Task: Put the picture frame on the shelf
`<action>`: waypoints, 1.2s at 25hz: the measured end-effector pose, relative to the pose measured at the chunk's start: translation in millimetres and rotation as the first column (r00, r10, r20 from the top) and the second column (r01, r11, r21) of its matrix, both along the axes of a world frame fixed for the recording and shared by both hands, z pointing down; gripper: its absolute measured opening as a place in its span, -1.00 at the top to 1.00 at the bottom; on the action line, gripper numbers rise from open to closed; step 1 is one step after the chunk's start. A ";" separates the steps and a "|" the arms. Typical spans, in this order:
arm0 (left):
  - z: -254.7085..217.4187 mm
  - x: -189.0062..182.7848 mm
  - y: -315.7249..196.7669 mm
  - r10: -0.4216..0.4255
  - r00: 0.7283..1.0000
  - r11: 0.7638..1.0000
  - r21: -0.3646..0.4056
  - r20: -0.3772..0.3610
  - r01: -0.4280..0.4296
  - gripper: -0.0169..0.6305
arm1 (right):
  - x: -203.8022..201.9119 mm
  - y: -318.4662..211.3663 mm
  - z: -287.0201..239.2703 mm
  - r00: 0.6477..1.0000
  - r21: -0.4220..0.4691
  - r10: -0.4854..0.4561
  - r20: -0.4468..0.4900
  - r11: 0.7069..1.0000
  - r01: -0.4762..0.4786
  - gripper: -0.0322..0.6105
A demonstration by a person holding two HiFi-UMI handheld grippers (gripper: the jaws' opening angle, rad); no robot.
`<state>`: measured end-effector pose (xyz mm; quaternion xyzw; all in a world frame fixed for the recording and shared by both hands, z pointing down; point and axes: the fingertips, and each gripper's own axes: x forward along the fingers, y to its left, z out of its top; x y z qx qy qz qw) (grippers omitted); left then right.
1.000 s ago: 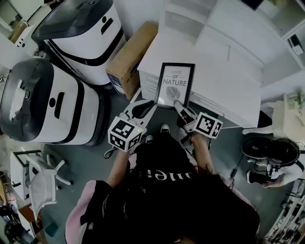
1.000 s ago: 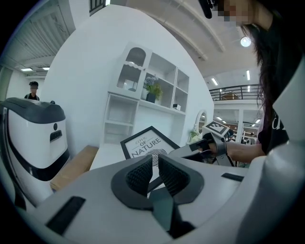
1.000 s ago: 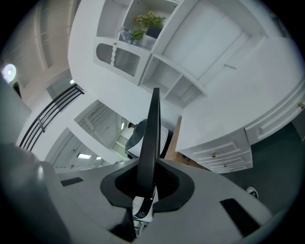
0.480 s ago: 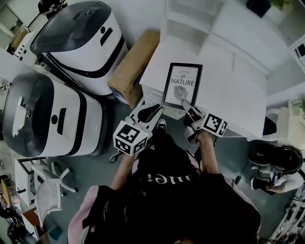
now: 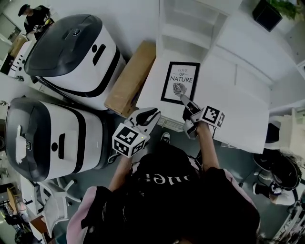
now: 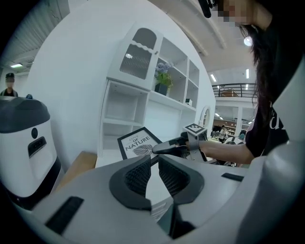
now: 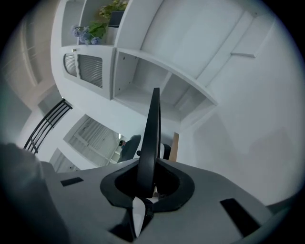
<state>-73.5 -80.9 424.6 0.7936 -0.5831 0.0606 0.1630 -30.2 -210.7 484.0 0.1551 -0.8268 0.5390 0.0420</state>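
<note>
The picture frame (image 5: 180,82) is black-edged with a white leaf print reading "NATURE". My right gripper (image 5: 184,99) is shut on its lower right corner and holds it over the low white cabinet top (image 5: 238,102), in front of the white shelf unit (image 5: 187,26). In the right gripper view the picture frame (image 7: 152,128) stands edge-on, clamped in my right gripper (image 7: 147,188). My left gripper (image 5: 154,114) is shut and empty, below and left of the frame. In the left gripper view the picture frame (image 6: 137,143) and the right gripper (image 6: 167,147) lie beyond my left gripper (image 6: 154,161).
A cardboard box (image 5: 129,78) lies left of the cabinet. Two large white and dark grey machines (image 5: 71,47) (image 5: 45,136) stand further left. A potted plant (image 5: 268,10) sits on the upper shelves at the right. A person (image 5: 34,18) stands far off at the top left.
Both grippers and the frame have moved forward toward the shelf unit. The frame now sits further over the cabinet top, closer to the shelf openings. Both grips look the same.
</note>
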 end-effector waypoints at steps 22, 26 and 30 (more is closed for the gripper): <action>13.4 -56.3 -102.0 0.110 0.994 0.991 -0.075 -0.003 -0.110 0.79 | -71.9 -141.7 91.9 0.993 -0.235 0.104 -0.053 0.965 -0.113 0.68; 13.5 -67.5 -116.5 0.155 0.988 0.986 -0.068 -0.012 -0.155 0.79 | -76.1 -151.4 97.9 0.986 -0.271 0.158 -0.052 0.948 -0.166 0.68; 18.7 -80.2 -134.4 0.201 0.980 0.979 -0.034 0.012 -0.200 0.79 | -77.1 -163.7 107.1 0.976 -0.292 0.208 -0.068 0.931 -0.219 0.68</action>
